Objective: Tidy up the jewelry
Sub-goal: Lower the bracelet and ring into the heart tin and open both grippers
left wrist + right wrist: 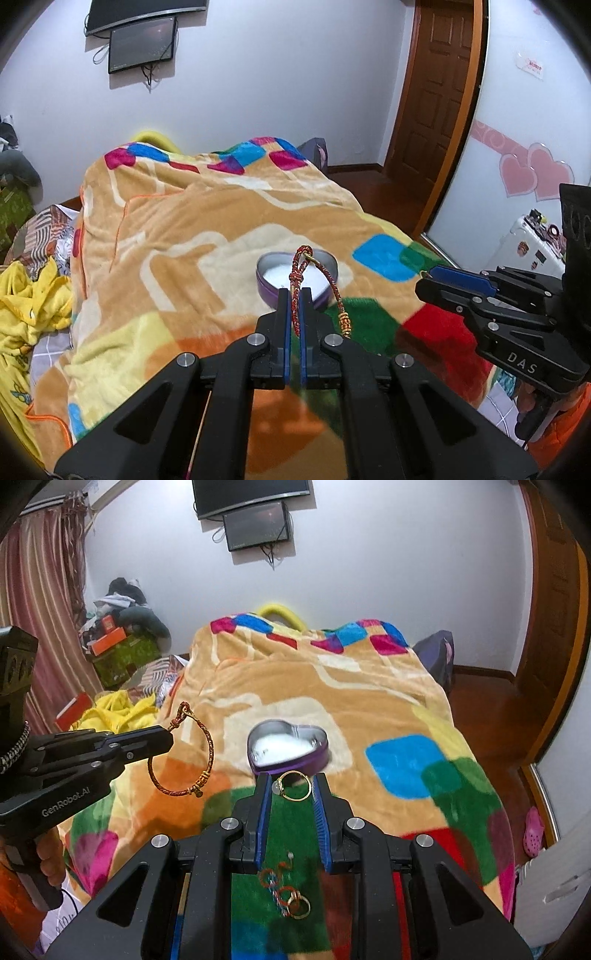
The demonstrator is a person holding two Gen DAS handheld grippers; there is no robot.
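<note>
Risk of a snag or drop: braided bracelet [300, 280] dangling from clamped left gripper [294, 295], gold ring [294, 784] pinched crosswise in right gripper [294, 782], both short of heart tin [288, 747].

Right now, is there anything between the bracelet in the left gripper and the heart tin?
Nothing visible. The braided bracelet hangs from the left gripper above the blanket, and the open heart tin lies just ahead, lid off.

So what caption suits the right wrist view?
Right gripper holds a gold ring near a heart-shaped tin.
</note>
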